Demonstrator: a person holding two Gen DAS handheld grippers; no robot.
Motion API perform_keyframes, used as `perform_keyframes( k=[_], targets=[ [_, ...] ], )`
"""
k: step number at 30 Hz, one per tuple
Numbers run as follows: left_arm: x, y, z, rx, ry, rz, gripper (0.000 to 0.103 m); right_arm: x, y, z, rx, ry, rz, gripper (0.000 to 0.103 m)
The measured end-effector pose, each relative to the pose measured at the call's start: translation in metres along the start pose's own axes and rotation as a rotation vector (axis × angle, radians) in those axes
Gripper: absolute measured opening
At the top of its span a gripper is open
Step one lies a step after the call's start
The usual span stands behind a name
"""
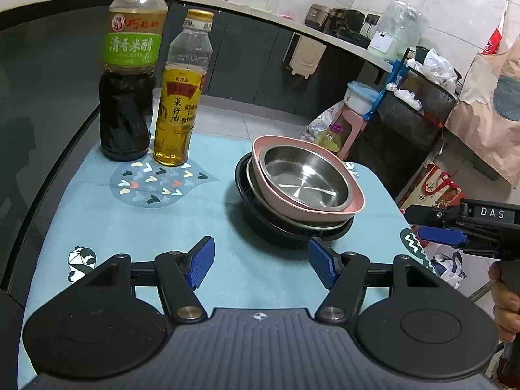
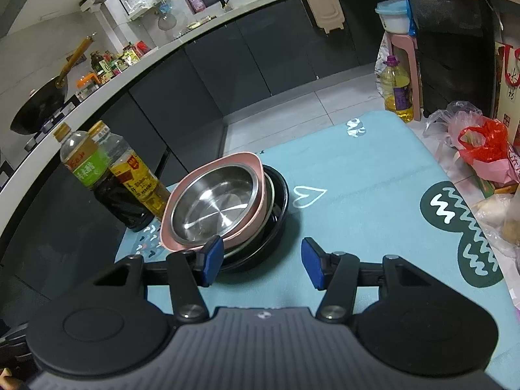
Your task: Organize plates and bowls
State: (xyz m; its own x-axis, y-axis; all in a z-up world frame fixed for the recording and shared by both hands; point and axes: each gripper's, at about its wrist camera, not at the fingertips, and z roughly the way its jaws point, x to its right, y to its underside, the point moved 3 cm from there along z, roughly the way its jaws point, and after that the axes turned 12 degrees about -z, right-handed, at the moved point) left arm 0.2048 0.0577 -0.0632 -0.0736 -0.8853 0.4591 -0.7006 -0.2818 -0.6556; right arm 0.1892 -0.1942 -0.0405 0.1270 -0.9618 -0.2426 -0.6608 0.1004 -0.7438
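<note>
both grippers (image 1: 261, 261) (image 2: 262, 264) apart and empty, stacked bowls (image 1: 300, 183) (image 2: 214, 204) just ahead on teal mat (image 1: 146, 227)

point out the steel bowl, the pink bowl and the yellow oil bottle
steel bowl (image 1: 304, 178), left wrist view, on its shiny inner floor
pink bowl (image 1: 325, 213), left wrist view, on its near outer wall below the rim
yellow oil bottle (image 1: 175, 120), left wrist view, on the yellow label

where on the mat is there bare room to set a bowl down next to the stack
Widest bare stretch: the blue mat right of the stacked dishes, out to the dark squiggle print. Also free: the near strip between the stack and the left gripper. Crowded: the far left corner by the dark bottle and oil bottle.
</note>
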Motion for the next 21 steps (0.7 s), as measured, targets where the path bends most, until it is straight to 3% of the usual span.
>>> perform_keyframes(
  k=[12,21],
  targets=[
    [0.015,0.021,-0.039,0.076,-0.036,0.054,0.061,-0.031,0.022,-0.034,0.041,0.04,-0.127,0.05],
    [0.038,0.058,-0.094,0.197,-0.036,0.117,0.061,-0.063,0.058,-0.088,0.199,0.165,-0.271,0.056]
  ],
)
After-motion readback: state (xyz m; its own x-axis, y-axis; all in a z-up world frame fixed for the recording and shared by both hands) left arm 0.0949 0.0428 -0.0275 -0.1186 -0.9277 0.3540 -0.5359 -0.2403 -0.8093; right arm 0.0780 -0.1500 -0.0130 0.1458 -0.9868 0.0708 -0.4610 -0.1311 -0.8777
